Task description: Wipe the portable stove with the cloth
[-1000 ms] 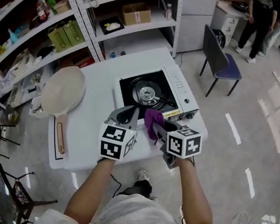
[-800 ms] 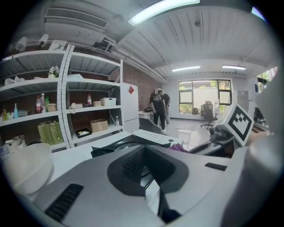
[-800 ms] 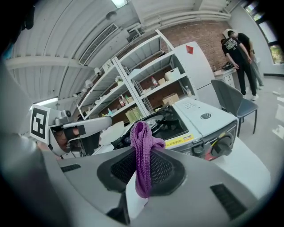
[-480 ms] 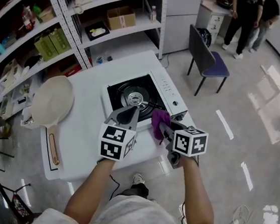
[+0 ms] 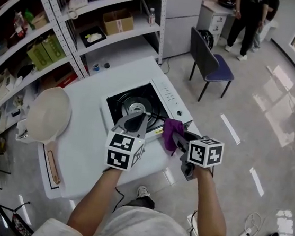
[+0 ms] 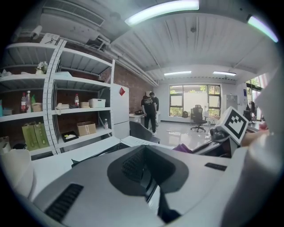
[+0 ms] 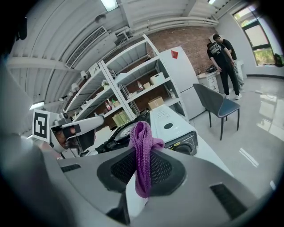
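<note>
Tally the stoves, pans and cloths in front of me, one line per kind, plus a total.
Portable stove: 1
Frying pan: 1
Purple cloth: 1, clamped in the right gripper
Total: 3

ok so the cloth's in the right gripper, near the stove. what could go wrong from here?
1. The right gripper pinches the purple cloth as one narrow bunch. It may slip out, or the jaw tips may scrape the stove.
2. The stove sits close to the table's edge, and the left gripper is shut and empty, not bracing it. A firm wipe might slide it.
3. The cloth could snag on the burner grate.
</note>
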{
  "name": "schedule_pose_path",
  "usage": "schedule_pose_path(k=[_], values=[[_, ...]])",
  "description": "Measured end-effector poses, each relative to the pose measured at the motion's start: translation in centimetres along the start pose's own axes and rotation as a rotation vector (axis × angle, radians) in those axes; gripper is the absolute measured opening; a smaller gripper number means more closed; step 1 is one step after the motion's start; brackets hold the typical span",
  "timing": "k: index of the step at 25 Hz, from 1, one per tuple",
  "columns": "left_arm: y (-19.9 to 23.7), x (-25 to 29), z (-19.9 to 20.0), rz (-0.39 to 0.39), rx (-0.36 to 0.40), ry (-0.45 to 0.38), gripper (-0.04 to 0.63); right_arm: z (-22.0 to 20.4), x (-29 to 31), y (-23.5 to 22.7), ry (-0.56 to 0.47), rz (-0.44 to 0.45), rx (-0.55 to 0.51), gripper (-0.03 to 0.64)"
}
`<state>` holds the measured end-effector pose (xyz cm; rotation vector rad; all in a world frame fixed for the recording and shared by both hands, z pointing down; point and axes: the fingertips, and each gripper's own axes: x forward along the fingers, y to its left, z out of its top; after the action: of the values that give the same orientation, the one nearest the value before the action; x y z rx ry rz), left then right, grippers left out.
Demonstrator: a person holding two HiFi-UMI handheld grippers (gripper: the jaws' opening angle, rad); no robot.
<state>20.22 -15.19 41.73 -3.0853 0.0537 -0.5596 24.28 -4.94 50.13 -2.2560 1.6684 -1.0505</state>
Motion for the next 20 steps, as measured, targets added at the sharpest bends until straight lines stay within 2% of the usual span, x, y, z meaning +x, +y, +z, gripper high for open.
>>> schedule_pose_path(k=[5,8,11,16,20], values=[[0.1,0.5,0.5,-0.022,-0.01,-0.008,0.005,0.8,-0.8,-1.5,0.034,-0.043,-0.027,0.06],[0.4,0.4,0.7,-0.031,-0.017,-0.018,0.005,1.1,-1.2,-1.4,0.079,-0.038,-0.09,0.06],[1.0,0.2,1.1,-0.033,-0.026,-0.031,0.005,1.9,-1.6,-0.8,0.149,-0.016,-0.217,0.06],[1.9,0.0,1.3,-0.021,-0.036,-0.048,0.005,2.7,-1.8,-0.4,0.325,0.045,-0.467,0.06],[2.5,-0.2,1.4,-0.003,-0.038,-0.053,0.005,3.0,-1.3,-0.8,0.449,0.094,-0.599,0.061]])
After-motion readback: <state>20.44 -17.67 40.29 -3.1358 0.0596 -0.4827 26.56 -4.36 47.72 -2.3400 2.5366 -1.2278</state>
